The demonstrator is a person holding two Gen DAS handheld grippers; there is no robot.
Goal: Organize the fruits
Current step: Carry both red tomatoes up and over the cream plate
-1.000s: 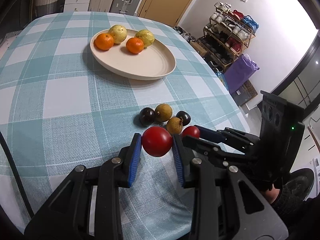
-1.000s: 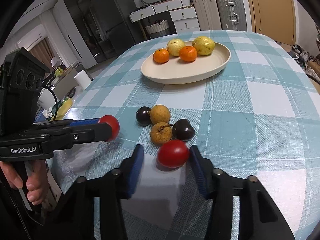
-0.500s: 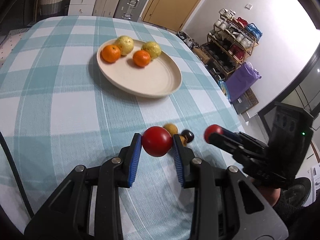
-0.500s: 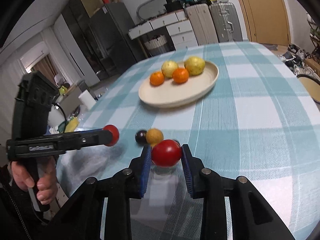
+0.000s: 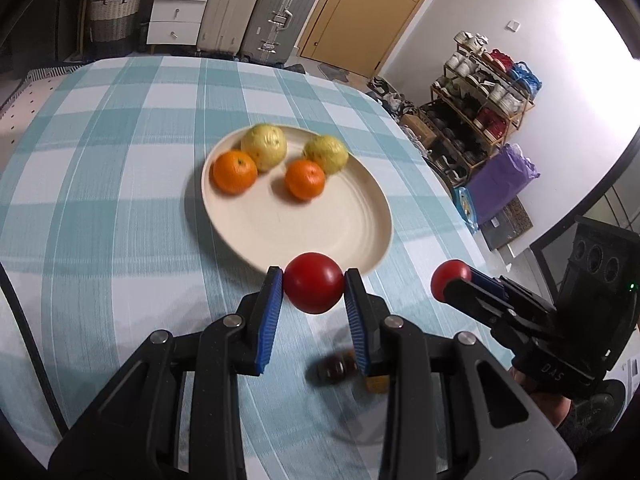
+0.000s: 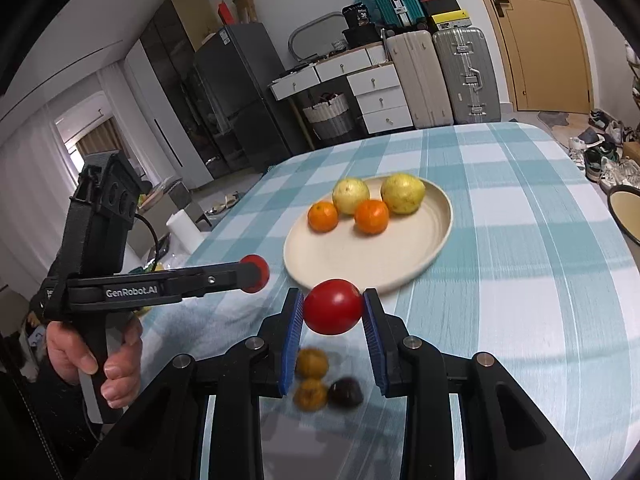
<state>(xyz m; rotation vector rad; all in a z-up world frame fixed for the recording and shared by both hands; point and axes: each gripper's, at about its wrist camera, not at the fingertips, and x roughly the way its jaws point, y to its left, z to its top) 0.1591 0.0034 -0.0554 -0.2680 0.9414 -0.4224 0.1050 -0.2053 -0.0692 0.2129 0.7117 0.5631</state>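
A woven tablecloth (image 5: 100,208) in teal and white checks covers the table. On it sits a round, cream plate (image 5: 320,236) with a smooth ridged face, carrying two dimpled oranges (image 5: 235,172) and two pale yellow, speckled fruits (image 5: 264,146) at its far side. Small brown and dark fruits (image 6: 320,384) lie blurred on the cloth below the grippers. The left gripper (image 5: 314,290), tilted down toward the plate's near rim, is clamped on a glossy red tomato (image 5: 314,288) between ribbed blue pads. The right gripper (image 6: 333,308), also angled downward, pinches a second red tomato (image 6: 333,306) above the cloth, just short of the plate. A hand (image 6: 100,360) grips the left handle.
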